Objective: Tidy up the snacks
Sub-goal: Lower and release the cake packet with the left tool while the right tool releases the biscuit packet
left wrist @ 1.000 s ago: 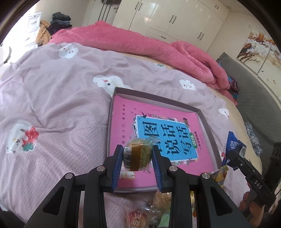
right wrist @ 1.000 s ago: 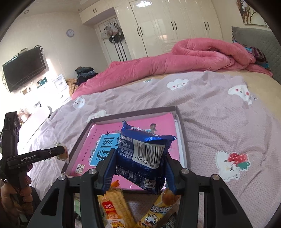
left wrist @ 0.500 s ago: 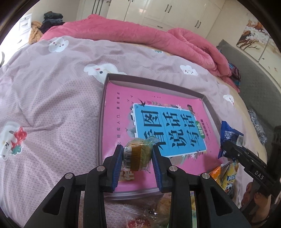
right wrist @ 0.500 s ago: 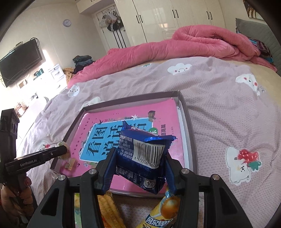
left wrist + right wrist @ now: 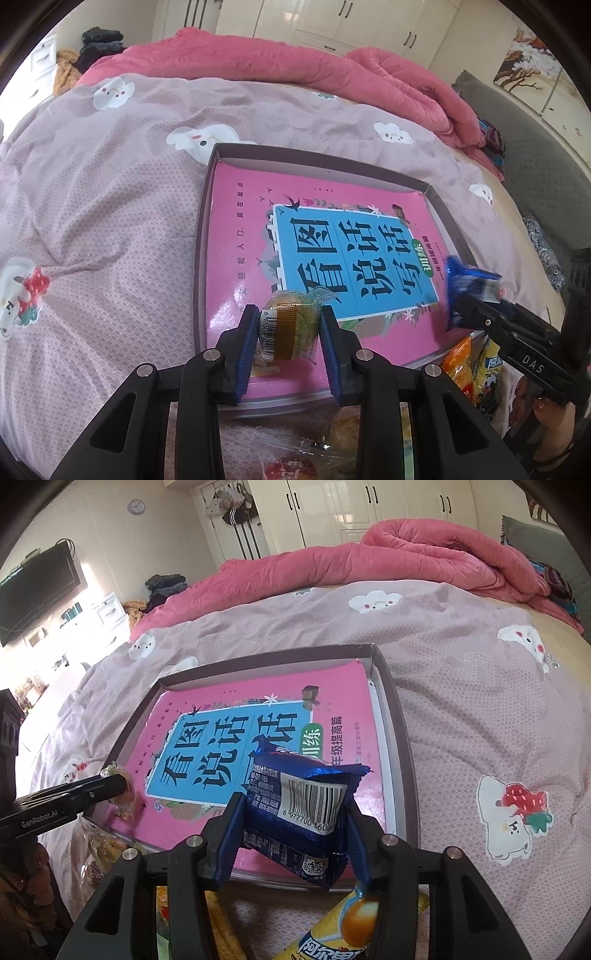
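Where tray rim ends, bedspread.

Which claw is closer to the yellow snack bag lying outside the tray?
The right. The right claw, holding a blue packet, hangs just above the yellow snack bag. The left claw, gripping a small cake, sits over the tray's opposite near corner.
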The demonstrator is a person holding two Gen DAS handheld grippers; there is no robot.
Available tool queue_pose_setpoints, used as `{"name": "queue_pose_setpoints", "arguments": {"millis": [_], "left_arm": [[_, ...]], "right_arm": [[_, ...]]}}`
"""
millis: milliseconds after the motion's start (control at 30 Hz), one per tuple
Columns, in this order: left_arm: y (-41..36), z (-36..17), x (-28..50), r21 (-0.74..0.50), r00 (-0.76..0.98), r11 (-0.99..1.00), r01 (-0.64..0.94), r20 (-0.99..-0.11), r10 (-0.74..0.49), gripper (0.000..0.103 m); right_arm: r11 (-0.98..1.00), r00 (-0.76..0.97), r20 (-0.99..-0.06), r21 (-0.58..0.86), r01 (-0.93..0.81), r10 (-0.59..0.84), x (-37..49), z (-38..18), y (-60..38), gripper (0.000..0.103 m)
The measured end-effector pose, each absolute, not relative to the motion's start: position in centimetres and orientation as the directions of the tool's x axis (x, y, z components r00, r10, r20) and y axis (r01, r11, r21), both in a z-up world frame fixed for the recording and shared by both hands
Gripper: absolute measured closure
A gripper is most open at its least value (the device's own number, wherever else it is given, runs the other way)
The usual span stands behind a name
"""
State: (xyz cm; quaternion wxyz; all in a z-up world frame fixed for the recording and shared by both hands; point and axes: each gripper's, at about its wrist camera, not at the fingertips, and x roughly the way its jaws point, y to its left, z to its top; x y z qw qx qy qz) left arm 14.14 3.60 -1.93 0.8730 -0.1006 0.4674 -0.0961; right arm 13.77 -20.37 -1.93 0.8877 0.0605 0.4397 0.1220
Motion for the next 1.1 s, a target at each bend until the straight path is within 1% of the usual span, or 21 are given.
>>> {"name": "queue_pose_setpoints", "arguments": {"millis": [333, 700, 833, 1033, 1100], "left_arm": [[3.6, -2.2, 14.2, -0.262, 0.541, 0.963, 0.070, -0.801, -0.257, 0.069], [3.6, -2.3, 14.3, -0.253, 0.541, 0.965, 0.064, -0.804, -0.246, 0.067], [3.6, -2.2, 14.2, -0.250, 0.542, 0.966, 0.062, -0.804, -0.243, 0.060], [3.5, -1.9, 14.1, -0.240, 0.545, 0.969, 0.061, -0.805, -0.233, 0.058], [3.6, -1.7, 14.0, -0.238, 0.548, 0.969, 0.062, -0.804, -0.232, 0.055]], "right_arm": [[0.969, 0.599, -0.762, 0.179, -0.170, 0.246, 13.5, -1.5, -20.1, 0.052], [0.966, 0.648, -0.717, 0.188, -0.176, 0.257, 13.0, -0.2, -20.4, 0.052], [0.967, 0.651, -0.715, 0.194, -0.167, 0.256, 13.0, 0.0, -20.6, 0.052], [0.968, 0.653, -0.715, 0.191, -0.164, 0.252, 12.9, 0.0, -20.7, 0.052], [0.968, 0.652, -0.716, 0.192, -0.159, 0.249, 12.8, 0.1, -20.7, 0.052]]}}
